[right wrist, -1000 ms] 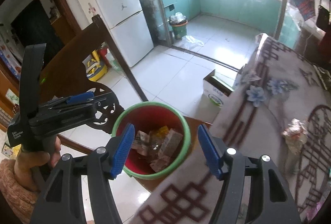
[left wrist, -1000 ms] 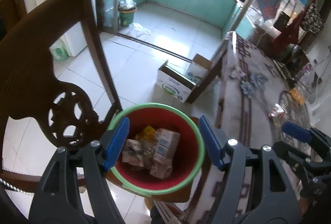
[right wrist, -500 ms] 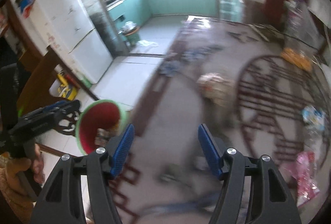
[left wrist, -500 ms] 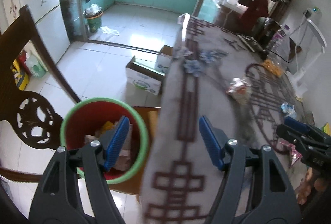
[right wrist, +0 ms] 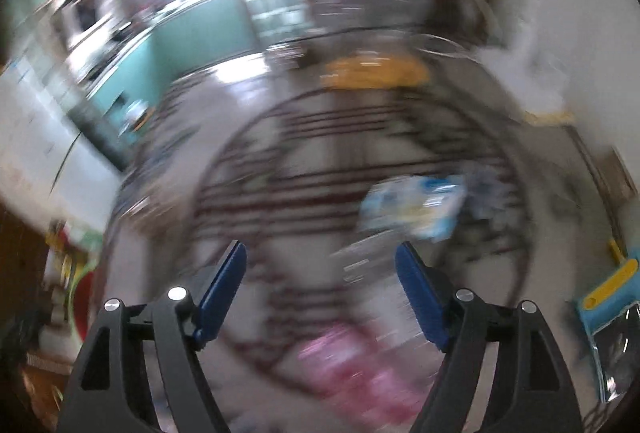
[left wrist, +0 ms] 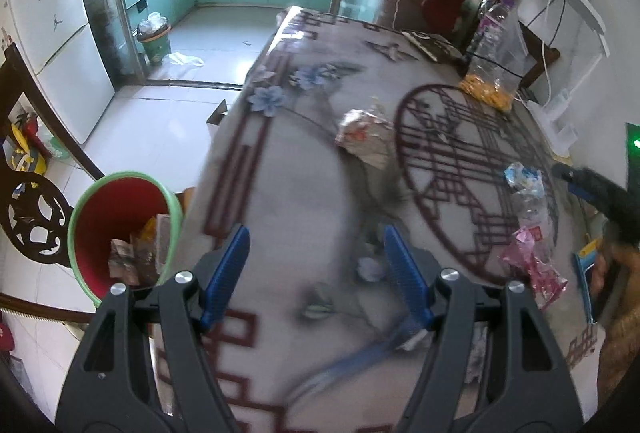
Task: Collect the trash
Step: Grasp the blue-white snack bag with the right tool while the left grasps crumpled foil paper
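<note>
A red bin with a green rim (left wrist: 120, 229) stands at the table's left edge and holds several wrappers. On the patterned tablecloth (left wrist: 296, 173) lie a crumpled wrapper (left wrist: 366, 137), a clear blue-white wrapper (left wrist: 524, 185), a pink wrapper (left wrist: 532, 269) and a small white wad (left wrist: 370, 269). My left gripper (left wrist: 316, 273) is open and empty above the cloth. My right gripper (right wrist: 320, 285) is open and empty; its view is blurred, with a blue-white wrapper (right wrist: 416, 209) ahead and a pink wrapper (right wrist: 352, 369) below. The right gripper also shows at the right edge of the left wrist view (left wrist: 592, 189).
A clear bag of orange snacks (left wrist: 492, 69) stands at the table's far right. A carved wooden chair (left wrist: 32, 209) is beside the bin. A cardboard box (left wrist: 218, 115) sits on the tiled floor. A blue and yellow object (right wrist: 608, 297) lies at the right.
Both grippers have swung right, away from the bin and over the table. The bin has slid to the left edge of both views. The right wrist view is now motion-blurred.
</note>
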Motion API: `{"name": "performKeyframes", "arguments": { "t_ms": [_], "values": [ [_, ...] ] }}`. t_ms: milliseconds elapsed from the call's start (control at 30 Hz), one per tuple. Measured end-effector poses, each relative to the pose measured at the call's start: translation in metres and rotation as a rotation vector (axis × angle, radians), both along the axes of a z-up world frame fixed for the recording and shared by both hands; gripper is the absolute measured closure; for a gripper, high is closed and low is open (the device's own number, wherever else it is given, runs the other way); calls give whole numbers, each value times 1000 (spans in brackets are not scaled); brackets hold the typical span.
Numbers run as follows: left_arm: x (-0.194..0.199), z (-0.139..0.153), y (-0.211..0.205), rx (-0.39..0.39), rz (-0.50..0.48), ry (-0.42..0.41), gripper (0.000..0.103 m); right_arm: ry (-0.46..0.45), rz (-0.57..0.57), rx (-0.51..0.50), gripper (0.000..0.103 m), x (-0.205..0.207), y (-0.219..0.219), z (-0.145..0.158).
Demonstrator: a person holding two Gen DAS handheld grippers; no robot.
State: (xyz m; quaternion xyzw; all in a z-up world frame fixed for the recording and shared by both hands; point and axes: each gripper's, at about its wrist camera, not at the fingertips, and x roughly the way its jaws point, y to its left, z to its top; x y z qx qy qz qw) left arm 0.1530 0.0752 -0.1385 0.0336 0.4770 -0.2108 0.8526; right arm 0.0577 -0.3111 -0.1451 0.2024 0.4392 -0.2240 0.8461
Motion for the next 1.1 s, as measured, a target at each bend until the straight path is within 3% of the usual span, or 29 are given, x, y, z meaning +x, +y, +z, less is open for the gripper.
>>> {"name": "performKeyframes", "arguments": {
  "t_ms": [100, 267, 533, 733, 767, 800, 867, 1100],
  "values": [
    [-9, -1, -13, 13, -5, 2, 33, 56, -39, -18, 24, 6, -36, -19],
    [-16, -3, -34, 31, -1, 12, 33, 133, -44, 63, 24, 27, -70, -57],
    [-11, -10, -62, 67, -12, 27, 30, 173, 38, 112, 24, 49, -67, -87],
    [3, -21, -86, 87, -33, 48, 30, 157, 60, 129, 27, 54, -69, -92],
    [8, -23, -89, 86, -36, 53, 30, 159, 66, 116, 40, 55, -69, -92],
    [12, -25, -94, 84, -39, 57, 30, 172, 79, 84, 64, 57, -68, -91],
    [26, -31, -103, 85, -42, 67, 30, 183, 111, 60, 93, 59, -67, -91],
    [86, -52, -132, 72, -9, 75, 30, 100, 90, 122, 98, 48, -79, -76]
  ]
}}
